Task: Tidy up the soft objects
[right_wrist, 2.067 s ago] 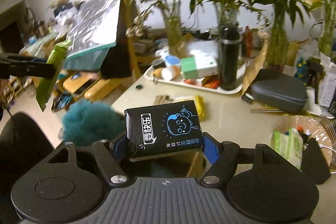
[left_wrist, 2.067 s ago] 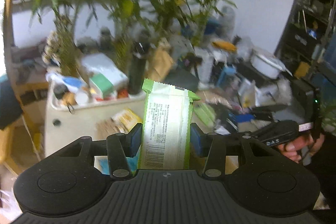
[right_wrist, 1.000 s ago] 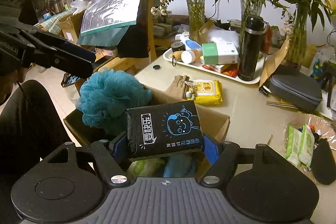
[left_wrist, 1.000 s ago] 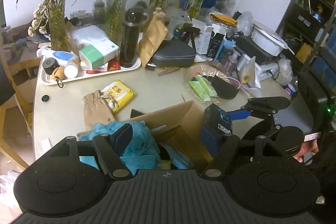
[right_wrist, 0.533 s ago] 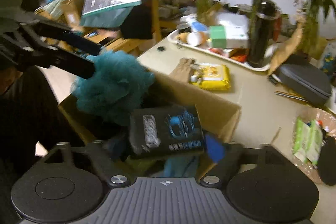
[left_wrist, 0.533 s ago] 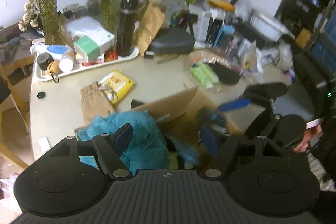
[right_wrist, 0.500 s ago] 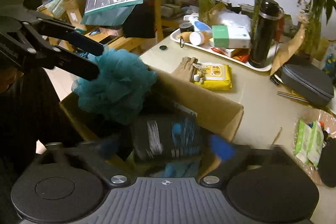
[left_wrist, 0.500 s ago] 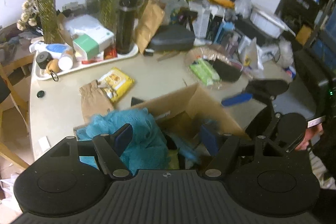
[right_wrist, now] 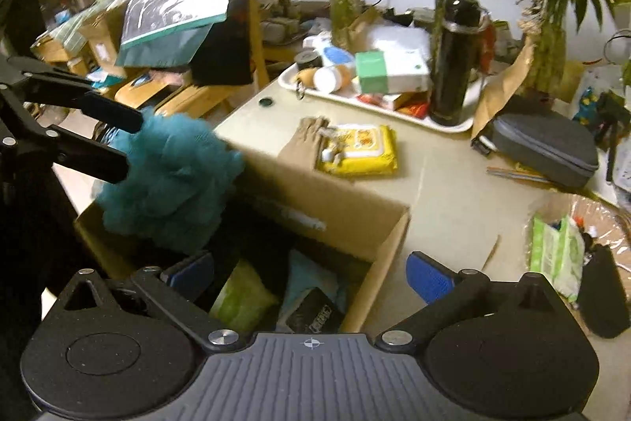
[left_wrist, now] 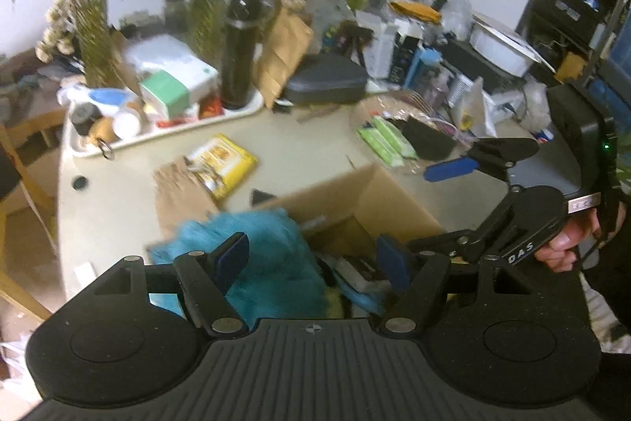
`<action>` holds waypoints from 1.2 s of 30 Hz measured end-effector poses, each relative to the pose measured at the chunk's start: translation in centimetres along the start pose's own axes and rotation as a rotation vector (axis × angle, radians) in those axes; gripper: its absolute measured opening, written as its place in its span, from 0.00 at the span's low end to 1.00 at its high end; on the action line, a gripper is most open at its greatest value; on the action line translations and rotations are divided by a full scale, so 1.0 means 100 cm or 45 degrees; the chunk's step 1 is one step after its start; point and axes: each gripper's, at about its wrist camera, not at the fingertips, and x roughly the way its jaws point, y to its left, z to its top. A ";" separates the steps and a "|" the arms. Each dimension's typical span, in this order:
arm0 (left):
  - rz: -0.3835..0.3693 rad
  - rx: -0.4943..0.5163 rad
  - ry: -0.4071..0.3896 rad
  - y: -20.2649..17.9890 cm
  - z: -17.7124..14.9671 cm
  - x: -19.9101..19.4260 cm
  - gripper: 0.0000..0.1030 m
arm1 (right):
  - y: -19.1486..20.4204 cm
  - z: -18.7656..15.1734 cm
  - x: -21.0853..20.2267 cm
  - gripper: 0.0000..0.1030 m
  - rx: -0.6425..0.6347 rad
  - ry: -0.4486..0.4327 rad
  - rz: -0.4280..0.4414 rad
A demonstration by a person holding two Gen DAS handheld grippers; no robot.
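Note:
An open cardboard box [right_wrist: 347,219] stands at the table's near edge; it also shows in the left wrist view [left_wrist: 378,196]. Inside lie a teal bath pouf [right_wrist: 169,176], a green packet [right_wrist: 240,296] and the black tissue pack [right_wrist: 313,314]. The pouf shows in the left wrist view [left_wrist: 272,255] too. My right gripper [right_wrist: 311,275] is open and empty just above the box. My left gripper [left_wrist: 311,257] is open and empty over the pouf. Each gripper is seen from the other's view, the right one [left_wrist: 453,170] and the left one [right_wrist: 98,137].
On the table lie a yellow wipes pack [right_wrist: 359,148], a brown glove [right_wrist: 303,145], a white tray [right_wrist: 374,97] with bottles and a black flask [right_wrist: 453,62], a grey case [right_wrist: 544,148], and green packets [right_wrist: 556,255] in a clear bag. Bamboo vases stand behind.
My left gripper let go of the green packet into the box. My right gripper opened and the black tissue pack dropped into the box.

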 end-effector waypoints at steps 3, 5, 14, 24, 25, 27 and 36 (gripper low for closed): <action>0.046 -0.023 -0.020 0.013 0.005 0.001 0.68 | -0.008 0.007 0.005 1.00 0.033 -0.023 -0.035; 0.082 -0.032 -0.033 0.022 0.008 0.004 0.68 | -0.013 0.013 0.010 1.00 0.062 -0.039 -0.050; 0.148 -0.129 -0.102 0.060 0.020 0.007 0.68 | -0.028 0.033 0.022 1.00 0.185 -0.124 -0.071; 0.157 -0.167 -0.163 0.093 0.027 0.035 0.68 | -0.046 0.053 0.048 1.00 0.222 -0.239 -0.019; 0.159 -0.181 -0.155 0.098 0.027 0.041 0.68 | -0.052 0.054 0.053 1.00 0.246 -0.255 -0.003; 0.156 -0.219 -0.128 0.108 0.027 0.051 0.68 | -0.066 0.054 0.061 1.00 0.320 -0.292 0.019; 0.225 -0.332 -0.051 0.145 0.033 0.083 0.68 | -0.094 0.057 0.090 1.00 0.317 -0.265 -0.104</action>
